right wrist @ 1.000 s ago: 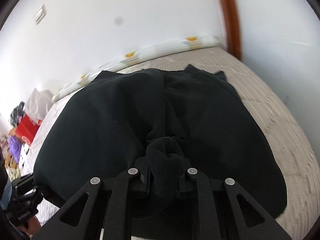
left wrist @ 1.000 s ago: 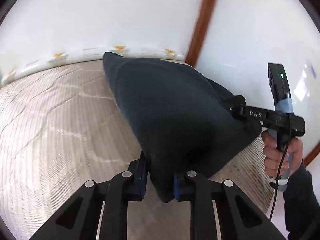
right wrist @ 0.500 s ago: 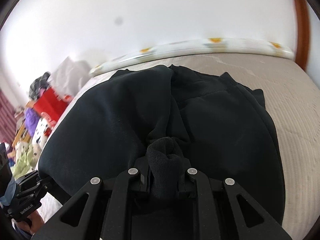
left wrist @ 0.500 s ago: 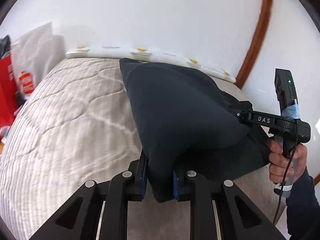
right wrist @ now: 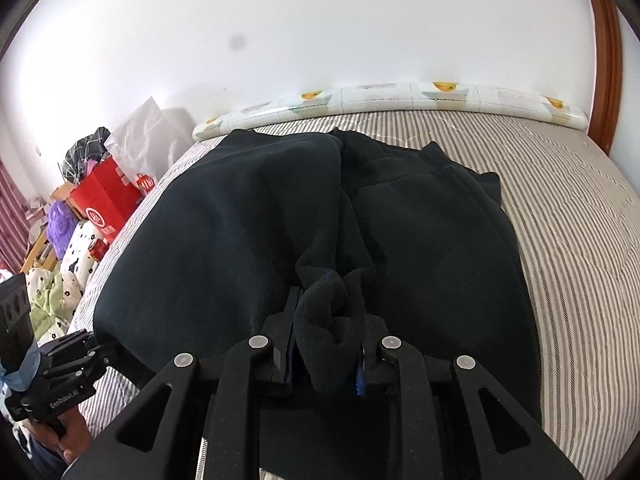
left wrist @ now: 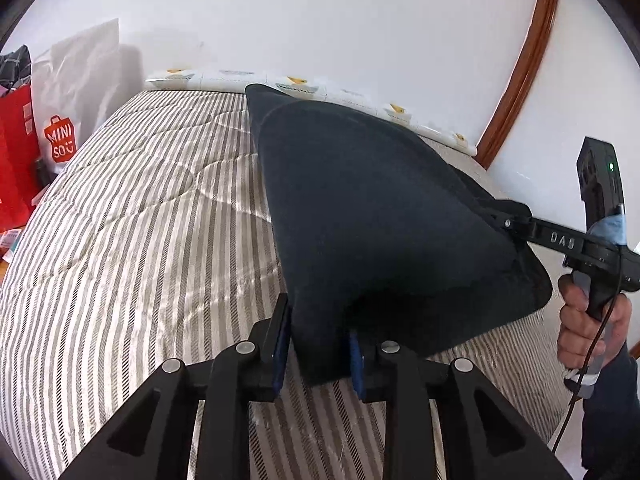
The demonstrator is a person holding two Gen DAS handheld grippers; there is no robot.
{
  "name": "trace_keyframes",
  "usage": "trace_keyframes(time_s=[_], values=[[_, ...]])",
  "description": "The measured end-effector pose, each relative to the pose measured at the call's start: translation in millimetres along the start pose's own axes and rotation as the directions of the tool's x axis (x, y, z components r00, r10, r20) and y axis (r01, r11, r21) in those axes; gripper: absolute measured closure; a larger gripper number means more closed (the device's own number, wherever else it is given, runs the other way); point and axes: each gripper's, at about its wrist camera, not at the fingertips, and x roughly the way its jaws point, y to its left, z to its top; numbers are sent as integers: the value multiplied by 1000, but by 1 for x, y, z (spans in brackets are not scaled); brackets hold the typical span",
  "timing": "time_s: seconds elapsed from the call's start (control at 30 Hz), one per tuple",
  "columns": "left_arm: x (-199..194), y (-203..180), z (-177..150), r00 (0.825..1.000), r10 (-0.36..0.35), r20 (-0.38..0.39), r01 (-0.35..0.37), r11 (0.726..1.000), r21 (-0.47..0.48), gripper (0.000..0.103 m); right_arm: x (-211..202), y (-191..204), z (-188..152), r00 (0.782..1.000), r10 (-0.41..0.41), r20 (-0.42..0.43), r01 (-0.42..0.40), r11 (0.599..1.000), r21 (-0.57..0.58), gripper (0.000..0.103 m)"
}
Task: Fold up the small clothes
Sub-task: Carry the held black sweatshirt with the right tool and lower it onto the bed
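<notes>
Just then I had a dark garment (left wrist: 372,216) stretched between my two tongs over the striped bed (left wrist: 132,240). My left gripper (left wrist: 318,354) had a corner of the cloth sitting between its blue pads (left wrist: 280,350), and its jaws were easing apart with the fabric in the gap. From that side the garment rose like a smooth tent, one point reaching toward the patterned bolster (left wrist: 304,84) at the far edge of the bed, the other side running off to my right gripper (left wrist: 500,220), which my right hand (left wrist: 592,324) gripped by its handle.

Seen from the right wrist, my right gripper (right wrist: 326,350) held a bunched wad of the same garment (right wrist: 248,232) between its fingers, the cloth crumpled and rolled in the gap, and those jaws were also opening around it. Beyond the wad the dark cloth lay spread on the bed (right wrist: 572,216) in two lobes with a fold line down the middle, a ribbed edge showing near the bolster (right wrist: 400,100). My left gripper (right wrist: 102,354) showed at the lower left of that view, at the garment's near corner.

Beside the bed stood a red bag (left wrist: 14,152) and a white shopping bag (left wrist: 76,96), with a heap of soft things (right wrist: 60,264) below them.
</notes>
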Motion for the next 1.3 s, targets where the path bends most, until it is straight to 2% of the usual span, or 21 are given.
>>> trace_keyframes(time_s=[0.1, 0.17, 0.33, 0.4, 0.47, 0.6, 0.7, 0.8, 0.97, 1.1, 1.17, 1.2, 1.23, 1.3], values=[[-4, 2, -4, 1000, 7, -5, -7, 1000, 5, 75, -3, 0, -2, 1000, -9, 5, 9, 1000, 8, 80], [-8, 3, -6, 1000, 26, 0, -26, 1000, 10, 62, -5, -1, -3, 1000, -11, 5, 11, 1000, 14, 79], [-18, 7, -15, 999, 32, 11, -32, 999, 20, 50, -14, -7, -2, 1000, -6, 10, 5, 1000, 28, 65], [-20, 6, -17, 999, 34, 7, -34, 999, 32, 48, -17, -10, -4, 1000, -12, 12, 12, 1000, 26, 63], [-22, 3, -19, 1000, 24, 2, -24, 999, 44, 38, -20, -15, -5, 1000, -3, 14, 2, 999, 40, 61], [-21, -9, -19, 999, 32, 4, -33, 995, 95, 36, -26, -20, -7, 1000, 22, 18, -23, 998, 63, 54], [-13, -13, -15, 999, 30, -15, -29, 995, 97, 36, -28, -21, -10, 999, 31, 27, -33, 997, 64, 50], [-4, -10, -7, 999, -4, -51, 7, 998, 58, 36, -27, -23, -12, 998, 53, 29, -56, 995, 81, 50], [3, -14, 7, 999, 26, -41, -23, 997, 74, 36, -9, -28, -6, 998, 63, 17, -65, 991, 114, 49], [12, -18, 13, 998, 38, -52, -33, 995, 90, 36, 11, -27, 1, 994, 109, 2, -108, 979, 173, 49], [16, -19, 13, 998, 37, -53, -32, 995, 92, 36, 23, -21, 4, 995, 101, 5, -101, 977, 188, 50], [17, -19, 13, 998, 35, -51, -30, 995, 95, 36, 27, -17, 7, 997, 79, 25, -83, 979, 186, 57], [18, -19, 13, 998, 33, -52, -28, 995, 96, 36, 30, -14, 9, 997, 75, 30, -79, 980, 185, 69], [21, -17, 14, 998, 29, -61, -24, 997, 80, 36, 35, -10, 12, 997, 78, 29, -82, 981, 177, 83]])
